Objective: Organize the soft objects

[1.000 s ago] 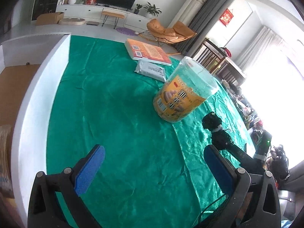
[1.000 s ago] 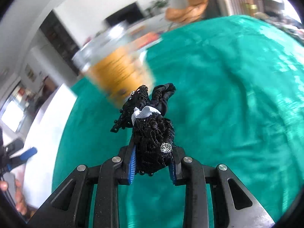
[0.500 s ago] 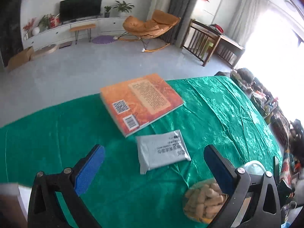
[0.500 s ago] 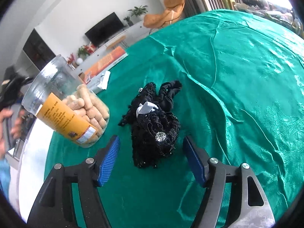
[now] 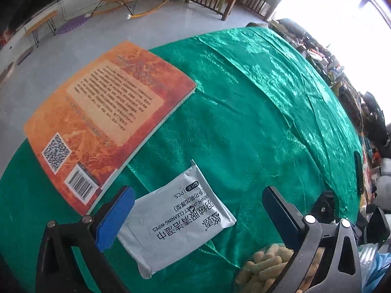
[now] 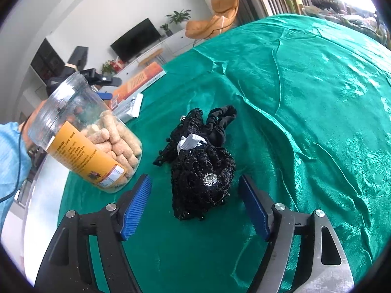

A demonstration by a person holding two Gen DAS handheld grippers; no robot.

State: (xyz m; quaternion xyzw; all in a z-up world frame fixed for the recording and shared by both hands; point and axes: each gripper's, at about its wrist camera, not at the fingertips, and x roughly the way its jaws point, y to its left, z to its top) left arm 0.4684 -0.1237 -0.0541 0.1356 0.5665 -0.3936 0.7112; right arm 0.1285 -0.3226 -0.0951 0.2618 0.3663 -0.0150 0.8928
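A black lace pouch (image 6: 202, 171) with a white tag and a clear gem lies on the green tablecloth (image 6: 305, 97). My right gripper (image 6: 195, 178) straddles it; its jaws are opening and the blue pads (image 6: 136, 202) stand clear of the lace on both sides. My left gripper (image 5: 196, 193) is open and points down over a grey wipes packet (image 5: 176, 222), which lies flat between and below its fingers. In the right wrist view the packet (image 6: 133, 106) shows at the far left of the table.
An orange book (image 5: 102, 119) lies beside the packet near the table edge. A clear jar of biscuit sticks (image 6: 90, 141) with an orange label leans left of the pouch. A person's blue sleeve (image 6: 9, 161) is at the left. Floor and chairs lie beyond the table.
My right gripper has opened and let go of the black lace pouch, which now rests on the cloth. My left gripper has swung from the jar over to the book and the wipes packet.
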